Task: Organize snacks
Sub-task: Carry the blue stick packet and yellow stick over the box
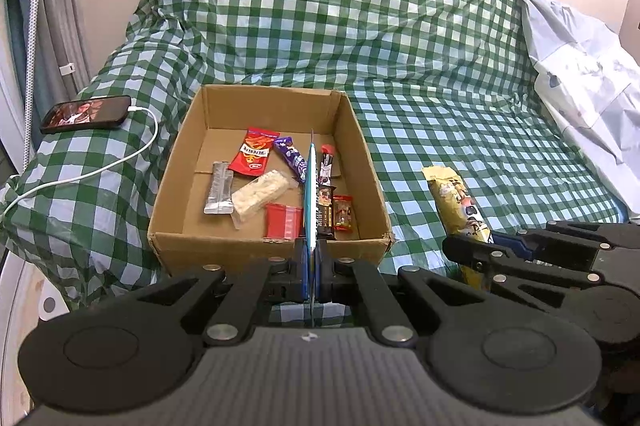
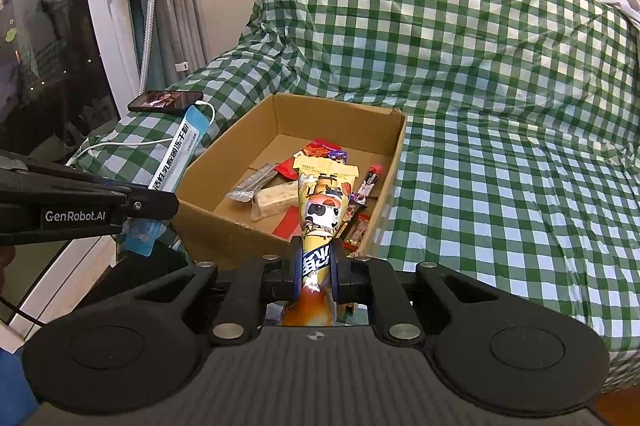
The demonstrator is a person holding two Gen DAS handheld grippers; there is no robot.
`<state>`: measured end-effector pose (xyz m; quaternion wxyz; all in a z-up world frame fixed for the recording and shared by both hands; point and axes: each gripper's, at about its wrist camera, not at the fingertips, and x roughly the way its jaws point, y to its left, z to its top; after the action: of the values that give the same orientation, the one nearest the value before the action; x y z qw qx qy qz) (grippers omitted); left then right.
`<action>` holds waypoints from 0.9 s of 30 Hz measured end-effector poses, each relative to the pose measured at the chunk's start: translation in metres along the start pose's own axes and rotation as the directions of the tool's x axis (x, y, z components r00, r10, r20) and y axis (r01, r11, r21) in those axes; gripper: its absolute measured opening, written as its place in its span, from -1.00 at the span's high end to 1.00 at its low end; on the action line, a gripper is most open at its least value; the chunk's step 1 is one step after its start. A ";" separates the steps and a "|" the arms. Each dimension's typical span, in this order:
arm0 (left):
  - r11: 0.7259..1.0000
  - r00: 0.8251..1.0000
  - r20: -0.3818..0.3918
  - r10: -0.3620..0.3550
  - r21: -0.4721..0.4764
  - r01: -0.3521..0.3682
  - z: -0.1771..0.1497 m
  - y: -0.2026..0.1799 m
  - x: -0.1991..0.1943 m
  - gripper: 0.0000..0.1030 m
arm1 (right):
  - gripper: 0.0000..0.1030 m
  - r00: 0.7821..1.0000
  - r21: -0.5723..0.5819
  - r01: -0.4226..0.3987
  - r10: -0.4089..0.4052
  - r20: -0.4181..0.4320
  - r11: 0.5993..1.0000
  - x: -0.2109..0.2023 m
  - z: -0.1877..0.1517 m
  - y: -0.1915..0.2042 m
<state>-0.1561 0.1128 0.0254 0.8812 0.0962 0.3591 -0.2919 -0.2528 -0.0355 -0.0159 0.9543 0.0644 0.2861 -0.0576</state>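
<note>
Left tongs point(image 1: 311, 258) clenched on a flat pale-blue sachet point(image 1: 310, 186), seen edge-on in the left wrist view, face-on with printed characters in the right wrist view point(image 2: 176, 154). Sachet is lifted, off the near-left corner of the cardboard box point(image 1: 176, 242).

Right tongs point(image 2: 316, 266) clenched on a long yellow snack packet point(image 2: 320, 210) with a cartoon panda print; packet sticks forward and up, tip over the box's near edge. In the left wrist view the same packet point(image 1: 456, 202) sits off the box's right side.

Box rests on a green-checked cover point(image 1: 440, 130) over a sofa or bed, cannot tell which. Inside, loose on the floor: red crisp bag point(image 1: 252, 154), purple bar point(image 1: 292, 156), silver wrapper point(image 1: 219, 192), clear-wrapped white bar point(image 1: 260, 194), small red packet point(image 1: 283, 221), dark bars along the right wall point(image 1: 326, 186).

Phone point(image 1: 86, 113), screen lit, lies left of the box, white cable point(image 1: 120, 158) plugged in.
</note>
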 end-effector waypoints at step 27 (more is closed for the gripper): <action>0.999 1.000 -0.029 -0.008 -0.035 0.007 0.004 0.008 0.021 0.95 | 0.74 0.998 -0.026 0.008 -0.010 -0.058 1.000 0.016 0.003 0.003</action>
<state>-0.1370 0.1089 0.0139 0.8762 0.0836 0.3775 -0.2875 -0.2373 -0.0346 -0.0220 0.9461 0.0527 0.3146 -0.0564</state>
